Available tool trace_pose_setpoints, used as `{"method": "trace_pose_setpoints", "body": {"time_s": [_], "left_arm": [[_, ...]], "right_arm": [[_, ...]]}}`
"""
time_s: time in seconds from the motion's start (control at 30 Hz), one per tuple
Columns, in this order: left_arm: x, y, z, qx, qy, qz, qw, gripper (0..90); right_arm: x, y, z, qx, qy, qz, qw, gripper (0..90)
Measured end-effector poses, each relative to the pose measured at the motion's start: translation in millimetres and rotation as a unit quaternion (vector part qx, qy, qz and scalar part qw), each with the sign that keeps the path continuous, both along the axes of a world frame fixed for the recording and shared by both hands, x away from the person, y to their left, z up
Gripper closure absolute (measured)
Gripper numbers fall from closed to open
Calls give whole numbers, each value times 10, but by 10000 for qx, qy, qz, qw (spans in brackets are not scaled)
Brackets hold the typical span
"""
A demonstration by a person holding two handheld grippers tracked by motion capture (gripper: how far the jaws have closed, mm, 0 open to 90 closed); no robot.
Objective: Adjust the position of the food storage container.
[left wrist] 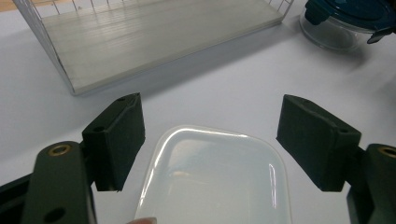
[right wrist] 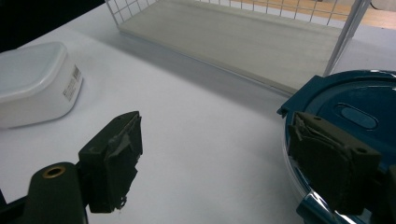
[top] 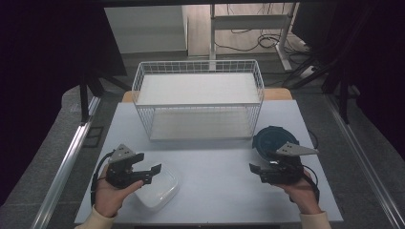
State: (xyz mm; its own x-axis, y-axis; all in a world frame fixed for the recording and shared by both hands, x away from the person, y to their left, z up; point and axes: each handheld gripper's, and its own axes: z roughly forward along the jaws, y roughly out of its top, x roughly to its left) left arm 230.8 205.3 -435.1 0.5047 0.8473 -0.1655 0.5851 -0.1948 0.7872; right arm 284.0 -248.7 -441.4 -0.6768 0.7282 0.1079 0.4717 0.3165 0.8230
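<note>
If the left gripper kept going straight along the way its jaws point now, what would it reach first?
Most likely the white lidded container, which lies just ahead between the open jaws of the left gripper. The wire rack stands farther beyond it, though depth is hard to judge.

1. This looks like a lab or test room set up for recording, not a home.
2. A plain white rectangular table [top: 210, 162] stands alone on a grey carpeted floor [top: 52, 138], hemmed in by dark curtains [top: 43, 57] on both sides.
3. Silver metal rails [top: 64, 162] run along the floor beside it.
4. Behind, loose black cables [top: 248, 40] trail under a white metal desk frame [top: 248, 21].
</note>
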Motion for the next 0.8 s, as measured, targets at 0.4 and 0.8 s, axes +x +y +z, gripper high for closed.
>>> {"method": "trace_pose_setpoints", "body": {"time_s": [0.4,0.8], "left_arm": [[46,-61,-28,105,35,-191,9998,215],[75,-31,-55,9,134,-347,9993,199]], "right_arm": [[-15,2,-25,-74,44,-2,10000,190],[19,40,-3,-148,21,-50,9999,212]]}}
